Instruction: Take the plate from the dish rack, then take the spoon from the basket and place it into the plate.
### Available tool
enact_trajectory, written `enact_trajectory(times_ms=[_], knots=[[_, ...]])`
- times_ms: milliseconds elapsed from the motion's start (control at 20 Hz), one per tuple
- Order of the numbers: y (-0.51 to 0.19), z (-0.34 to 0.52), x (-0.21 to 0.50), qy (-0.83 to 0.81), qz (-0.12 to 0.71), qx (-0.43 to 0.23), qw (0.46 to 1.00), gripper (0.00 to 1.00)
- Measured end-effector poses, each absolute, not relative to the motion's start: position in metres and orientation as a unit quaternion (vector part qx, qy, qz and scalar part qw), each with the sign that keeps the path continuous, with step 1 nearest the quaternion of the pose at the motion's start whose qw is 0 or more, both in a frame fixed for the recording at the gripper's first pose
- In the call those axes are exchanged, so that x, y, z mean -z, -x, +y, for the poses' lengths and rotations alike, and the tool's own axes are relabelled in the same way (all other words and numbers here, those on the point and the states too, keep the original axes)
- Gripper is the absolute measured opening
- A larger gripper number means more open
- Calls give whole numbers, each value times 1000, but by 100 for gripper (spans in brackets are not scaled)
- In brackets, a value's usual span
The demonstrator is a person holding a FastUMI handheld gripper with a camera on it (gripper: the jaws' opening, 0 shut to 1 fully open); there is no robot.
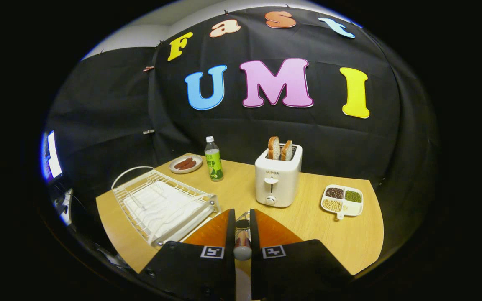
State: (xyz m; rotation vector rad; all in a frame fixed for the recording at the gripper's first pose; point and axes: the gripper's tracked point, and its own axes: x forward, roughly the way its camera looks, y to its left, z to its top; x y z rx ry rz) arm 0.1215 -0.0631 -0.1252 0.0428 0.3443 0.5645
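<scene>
Clamped between the gripper's (242,234) nearly closed fingers is a spoon (242,244), its handle end pointing back toward the camera, so the gripper is grasping the spoon. At about ten o'clock, just beside the fingers, the white dish rack (163,205) lies on the wooden table (341,238). Straight ahead at twelve o'clock stands a white toaster (276,177) with two bread slices; a green bottle (213,161) and a small dish of sausages (185,164) sit at eleven o'clock, a divided tray of beans (342,200) at two o'clock. Judging by this, the carry step is in hand; next the spoon must be lowered into the plate, whose place cannot be told.
</scene>
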Motion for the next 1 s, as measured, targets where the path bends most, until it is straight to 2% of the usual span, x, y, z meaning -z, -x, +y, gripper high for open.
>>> enact_trajectory(times_ms=[250, 500, 750, 1000], knots=[[-67, -54, 121, -10, 194, -325, 926, 18], [-31, -46, 160, 24, 220, -369, 903, 18], [-20, -42, 214, 33, 265, -371, 889, 18], [-16, -48, 228, 35, 280, -364, 888, 18]])
